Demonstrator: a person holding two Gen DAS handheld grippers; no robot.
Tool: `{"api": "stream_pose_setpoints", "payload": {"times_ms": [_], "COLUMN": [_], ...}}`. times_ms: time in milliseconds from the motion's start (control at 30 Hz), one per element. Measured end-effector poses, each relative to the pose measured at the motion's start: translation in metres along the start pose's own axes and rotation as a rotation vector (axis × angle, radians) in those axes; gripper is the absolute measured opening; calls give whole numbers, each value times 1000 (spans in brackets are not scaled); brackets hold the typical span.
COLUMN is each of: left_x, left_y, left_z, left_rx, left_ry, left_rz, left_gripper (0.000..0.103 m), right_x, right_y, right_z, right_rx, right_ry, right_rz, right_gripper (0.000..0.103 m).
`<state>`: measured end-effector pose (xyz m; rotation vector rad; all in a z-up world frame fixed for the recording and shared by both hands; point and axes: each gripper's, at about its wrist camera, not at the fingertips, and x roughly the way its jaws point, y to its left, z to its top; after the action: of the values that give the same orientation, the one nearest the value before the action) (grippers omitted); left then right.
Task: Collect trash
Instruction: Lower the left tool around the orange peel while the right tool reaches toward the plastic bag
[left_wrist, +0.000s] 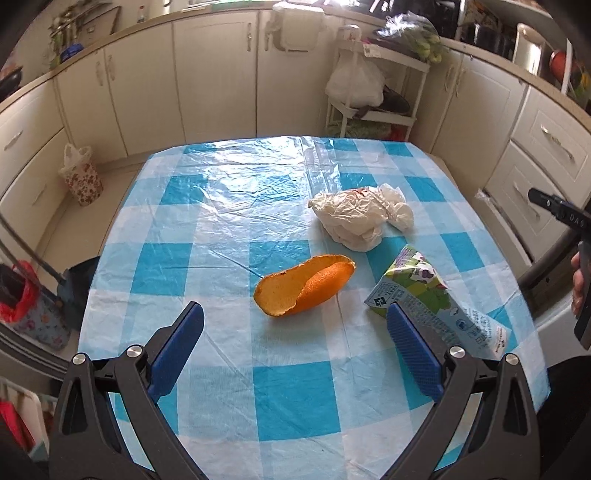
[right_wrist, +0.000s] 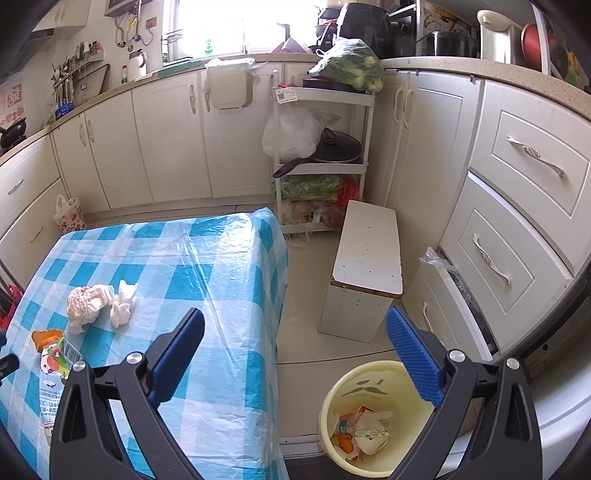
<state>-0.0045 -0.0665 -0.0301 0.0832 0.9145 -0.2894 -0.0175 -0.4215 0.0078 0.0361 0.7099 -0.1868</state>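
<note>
- Left gripper (left_wrist: 294, 317): jaws spread wide, holding nothing, hovering above the near half of the bench (left_wrist: 229, 206), which is covered in a blue-and-white checked plastic cloth.
- Orange peel (left_wrist: 304, 290) lies on the cloth just ahead of the left jaws, roughly centred between them. Long axis runs diagonally, near-left to far-right; curled like a scoop, pale inside facing up at the near-left end, orange skin showing on the rolled far-right part.
- Drink carton (left_wrist: 430, 295) lies flat to the right of the peel, partly behind the right-side blue pad. Long axis diagonal, far-left to near-right toward the bench edge; squashed green end points far-left toward the peel. Close to the peel, not touching.
- Crumpled white plastic bag (left_wrist: 360, 216) sits beyond both, right of centre, apart from them.
- Right gripper (right_wrist: 294, 319): jaws also wide apart and empty, held off the right side of the bench, over the floor.
- Yellow bin (right_wrist: 373, 413) stands on the floor below and right of the right jaws, beside the bench corner; it already holds paper and packaging scraps.
- White stool (right_wrist: 364, 269) stands on the floor beyond the bin.
- A hand (left_wrist: 577, 284) on the other gripper shows at the right edge of the left wrist view.
</note>
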Motion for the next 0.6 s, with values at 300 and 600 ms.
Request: {"api": "stream_pose_setpoints", "payload": {"times_ms": [300, 600], "left_x": [46, 66], "left_y": [-11, -6], "left_z": [20, 20], "left_rx": [289, 246], "left_ry": [107, 123], "left_rz": [-27, -106], "left_gripper": [96, 59], "right_x": [5, 10], "right_y": [16, 29], "right_z": [0, 2], "right_rx": [-96, -132], "right_ry": [-1, -2], "right_rz": [6, 37], "right_gripper": [95, 95]}}
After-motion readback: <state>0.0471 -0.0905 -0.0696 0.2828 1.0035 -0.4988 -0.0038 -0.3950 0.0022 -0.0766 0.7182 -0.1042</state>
